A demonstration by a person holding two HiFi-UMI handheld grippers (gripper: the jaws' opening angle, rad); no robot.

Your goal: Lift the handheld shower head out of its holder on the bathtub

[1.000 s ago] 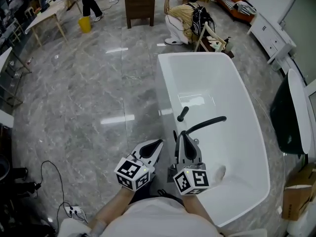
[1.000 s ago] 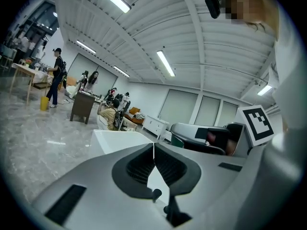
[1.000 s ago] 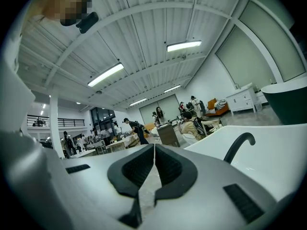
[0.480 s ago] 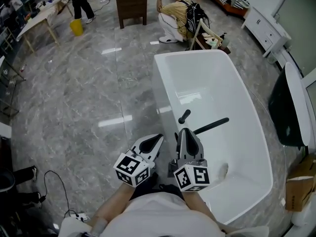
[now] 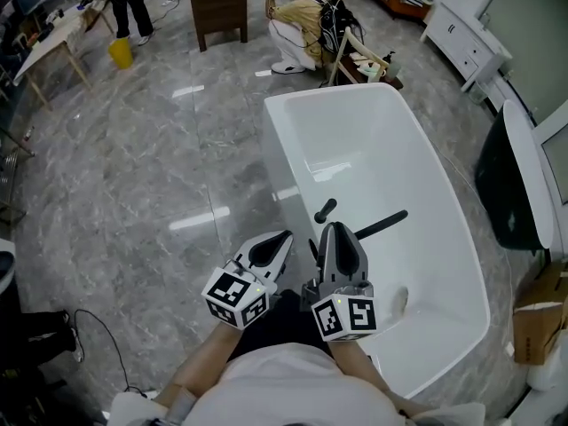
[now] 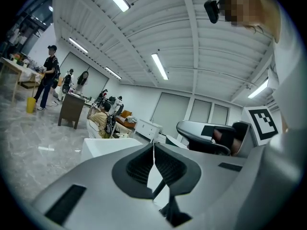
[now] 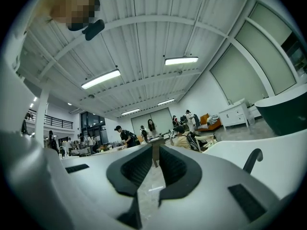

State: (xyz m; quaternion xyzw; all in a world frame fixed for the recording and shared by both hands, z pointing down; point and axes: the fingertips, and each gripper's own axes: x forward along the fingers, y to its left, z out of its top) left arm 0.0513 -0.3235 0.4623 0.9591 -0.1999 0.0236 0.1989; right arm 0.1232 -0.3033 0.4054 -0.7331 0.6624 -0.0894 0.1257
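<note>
shower head (image 5: 382, 224) low end: behind R gripper (image 5: 335, 232) | dark tub (image 5: 508, 189): cropped

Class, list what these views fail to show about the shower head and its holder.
Holder: in the head view the right gripper covers where the shower head meets the bathtub rim.
Right gripper view: a black curved piece, cut off by the gripper's body, cannot be identified.
Hose: seen in no view.
</note>
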